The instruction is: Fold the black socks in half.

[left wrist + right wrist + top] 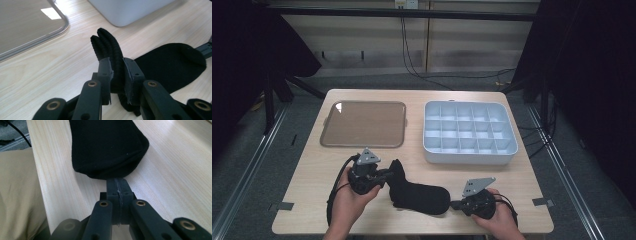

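Note:
A black sock (419, 195) lies across the front middle of the wooden table (312, 165), cuff to the left and toe to the right. My left gripper (388, 174) is shut on the ribbed cuff. In the left gripper view the two jaws of that gripper (117, 62) pinch the doubled cuff, which sticks up beyond them, and the rest of the sock (175, 65) trails off to the right. My right gripper (454, 204) sits at the toe end. In the right gripper view its jaws (116, 181) are pressed flat together, tips touching the rounded toe (107, 147).
A brown flat lid with a metal rim (364, 124) lies at the back left. A white box with several compartments (469, 132) stands at the back right, close behind the sock. The table's front edge and a beige trouser leg (17, 195) are just beside the right gripper.

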A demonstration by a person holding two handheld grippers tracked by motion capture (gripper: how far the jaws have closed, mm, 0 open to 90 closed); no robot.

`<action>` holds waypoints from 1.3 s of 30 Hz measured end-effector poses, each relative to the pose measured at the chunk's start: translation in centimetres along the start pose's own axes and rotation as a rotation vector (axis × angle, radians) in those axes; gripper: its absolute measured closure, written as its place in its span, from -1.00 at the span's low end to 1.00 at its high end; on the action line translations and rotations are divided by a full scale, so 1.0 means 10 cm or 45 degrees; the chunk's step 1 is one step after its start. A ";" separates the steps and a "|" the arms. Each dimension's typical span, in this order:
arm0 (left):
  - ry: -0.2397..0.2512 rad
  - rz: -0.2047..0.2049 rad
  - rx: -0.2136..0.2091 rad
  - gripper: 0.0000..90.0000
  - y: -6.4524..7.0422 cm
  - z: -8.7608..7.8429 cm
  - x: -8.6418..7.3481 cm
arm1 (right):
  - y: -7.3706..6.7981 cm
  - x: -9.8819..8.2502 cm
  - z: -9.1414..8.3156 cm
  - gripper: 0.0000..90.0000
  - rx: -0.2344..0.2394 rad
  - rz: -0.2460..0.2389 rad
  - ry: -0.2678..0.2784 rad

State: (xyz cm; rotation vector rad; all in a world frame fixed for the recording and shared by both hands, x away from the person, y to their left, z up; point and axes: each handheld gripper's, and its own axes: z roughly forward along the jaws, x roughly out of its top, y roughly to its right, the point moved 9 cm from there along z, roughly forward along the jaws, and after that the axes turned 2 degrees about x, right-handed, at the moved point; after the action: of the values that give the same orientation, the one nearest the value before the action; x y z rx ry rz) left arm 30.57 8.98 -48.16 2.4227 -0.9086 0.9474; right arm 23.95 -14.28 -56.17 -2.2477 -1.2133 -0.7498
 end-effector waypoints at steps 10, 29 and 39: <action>-0.019 0.058 -0.048 0.71 0.21 0.08 0.04 | 0.00 0.01 0.01 1.00 -0.001 0.009 -0.001; -0.063 0.171 -0.146 0.71 0.68 0.32 0.06 | 0.00 0.02 0.02 1.00 -0.013 0.018 0.015; -0.122 0.229 -0.207 0.71 0.92 0.49 0.01 | -0.01 0.04 0.04 1.00 -0.016 0.028 0.025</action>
State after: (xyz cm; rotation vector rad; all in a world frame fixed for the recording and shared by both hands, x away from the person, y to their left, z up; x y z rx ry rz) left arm 26.54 -0.36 -50.50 2.2938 -1.2060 0.7888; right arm 24.13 -13.70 -56.21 -2.2547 -1.1762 -0.7717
